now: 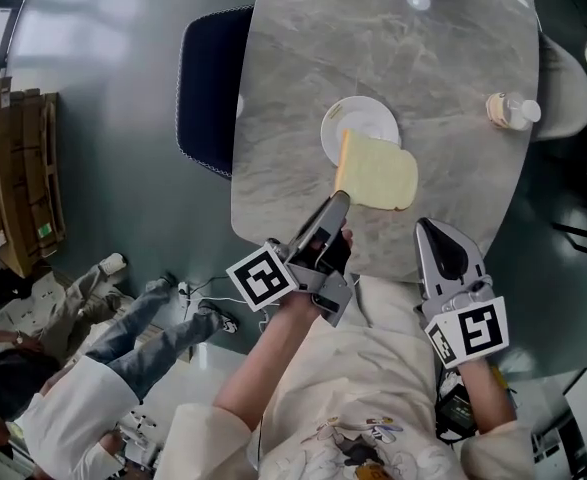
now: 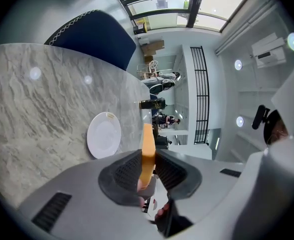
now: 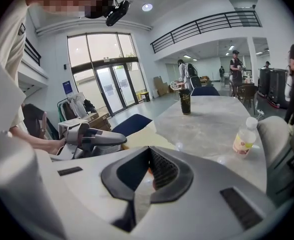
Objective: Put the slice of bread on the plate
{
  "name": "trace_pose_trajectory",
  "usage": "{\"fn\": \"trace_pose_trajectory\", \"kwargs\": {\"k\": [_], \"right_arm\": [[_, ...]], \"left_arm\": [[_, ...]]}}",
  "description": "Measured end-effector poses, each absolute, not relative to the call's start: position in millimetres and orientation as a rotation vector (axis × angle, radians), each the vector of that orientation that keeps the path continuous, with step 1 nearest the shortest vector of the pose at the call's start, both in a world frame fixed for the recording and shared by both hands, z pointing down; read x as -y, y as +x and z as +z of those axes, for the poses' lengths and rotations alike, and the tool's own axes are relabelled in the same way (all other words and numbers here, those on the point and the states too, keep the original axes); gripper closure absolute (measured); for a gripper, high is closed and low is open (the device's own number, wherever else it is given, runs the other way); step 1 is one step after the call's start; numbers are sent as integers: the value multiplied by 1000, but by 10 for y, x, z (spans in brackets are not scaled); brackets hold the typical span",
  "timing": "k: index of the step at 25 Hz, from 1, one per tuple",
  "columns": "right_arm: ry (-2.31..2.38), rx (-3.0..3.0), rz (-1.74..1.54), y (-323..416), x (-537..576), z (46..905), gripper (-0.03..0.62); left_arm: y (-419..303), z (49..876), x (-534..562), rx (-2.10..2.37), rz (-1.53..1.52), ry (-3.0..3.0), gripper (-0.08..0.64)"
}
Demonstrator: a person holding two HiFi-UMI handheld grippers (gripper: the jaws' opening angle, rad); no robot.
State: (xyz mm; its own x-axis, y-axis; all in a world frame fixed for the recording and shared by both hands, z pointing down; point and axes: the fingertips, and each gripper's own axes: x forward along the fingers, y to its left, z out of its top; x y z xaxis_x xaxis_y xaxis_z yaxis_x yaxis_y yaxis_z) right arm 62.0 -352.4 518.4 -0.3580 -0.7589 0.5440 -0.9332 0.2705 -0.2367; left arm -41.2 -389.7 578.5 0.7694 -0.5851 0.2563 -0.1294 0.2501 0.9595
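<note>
A pale yellow slice of bread (image 1: pixel 378 171) hangs over the marble table (image 1: pixel 303 68), its far edge overlapping the near rim of the white plate (image 1: pixel 359 128). My left gripper (image 1: pixel 339 200) is shut on the slice's near left edge. In the left gripper view the bread (image 2: pixel 148 151) stands edge-on between the pads, with the plate (image 2: pixel 104 134) just left of it. My right gripper (image 1: pixel 425 226) hovers at the table's near edge, right of the bread, jaws together and holding nothing. In its own view the right gripper (image 3: pixel 149 156) shows no gap.
A small plastic bottle (image 1: pixel 513 111) stands at the table's right edge. A dark bottle (image 3: pixel 185 102) stands at the far end. A blue chair (image 1: pixel 208 88) is tucked in at the left side. A person (image 1: pixel 123 338) is on the floor at lower left, near cardboard boxes (image 1: pixel 23 178).
</note>
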Motion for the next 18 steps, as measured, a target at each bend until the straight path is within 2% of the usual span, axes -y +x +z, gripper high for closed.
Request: {"fn": "trace_pose_trajectory", "kwargs": {"k": [18], "right_arm": [[1473, 2221, 781, 772, 4060, 5689, 586]], "left_arm": [[-351, 6380, 4241, 754, -313, 1303, 469]]}}
